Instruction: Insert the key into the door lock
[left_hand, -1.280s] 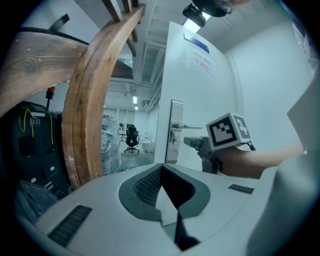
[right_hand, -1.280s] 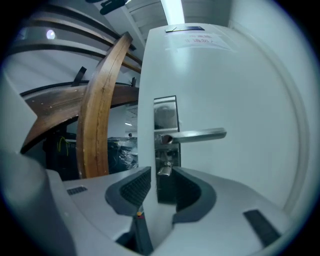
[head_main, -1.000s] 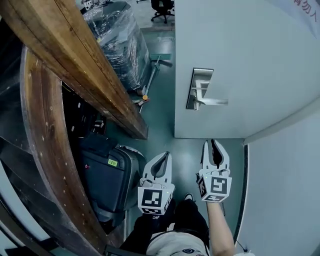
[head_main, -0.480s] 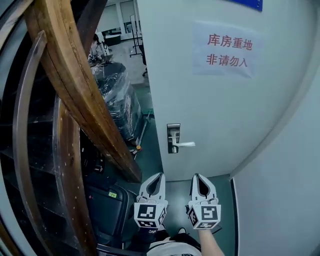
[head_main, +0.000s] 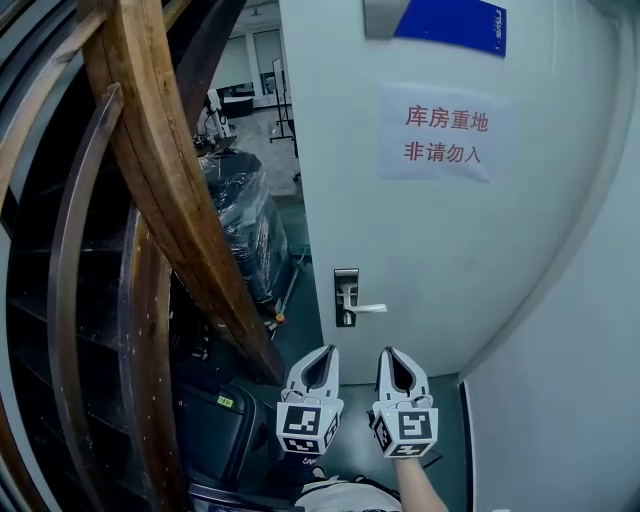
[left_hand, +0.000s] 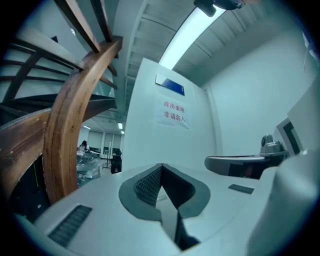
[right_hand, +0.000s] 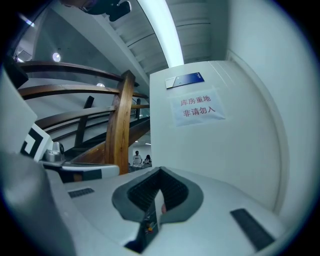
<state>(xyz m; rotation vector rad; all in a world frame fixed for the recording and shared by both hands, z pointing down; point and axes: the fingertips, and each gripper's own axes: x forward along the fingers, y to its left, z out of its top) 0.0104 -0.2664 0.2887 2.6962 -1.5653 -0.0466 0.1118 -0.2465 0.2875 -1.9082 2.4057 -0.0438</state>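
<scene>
- Head view showed the left gripper (head_main: 322, 349) and the right gripper (head_main: 390, 352) side by side low in the picture, both aimed at a white door (head_main: 450, 240).
- In the left gripper view we saw that gripper clenched, its ribbed pads meeting at the tips with nothing between them.
- In the right gripper view we saw the right gripper clenched too, tips together. A small pinkish spot (right_hand: 161, 207) sat low between its pads, and we could not tell what it was.
- We could not make out the key in any view.
- The lock plate (head_main: 346, 296) sat on the door near its left edge, with a lever handle (head_main: 370, 308) pointing right. It stood above the grippers and apart from both.
- A paper sign (head_main: 445, 133) with red characters hung higher on the door, under a blue plate (head_main: 450, 25).
- To the left rose a curved wooden stair rail (head_main: 165, 190). Behind it stood a load wrapped in plastic film (head_main: 240, 225), and below it a dark case (head_main: 215, 430) on the floor.
</scene>
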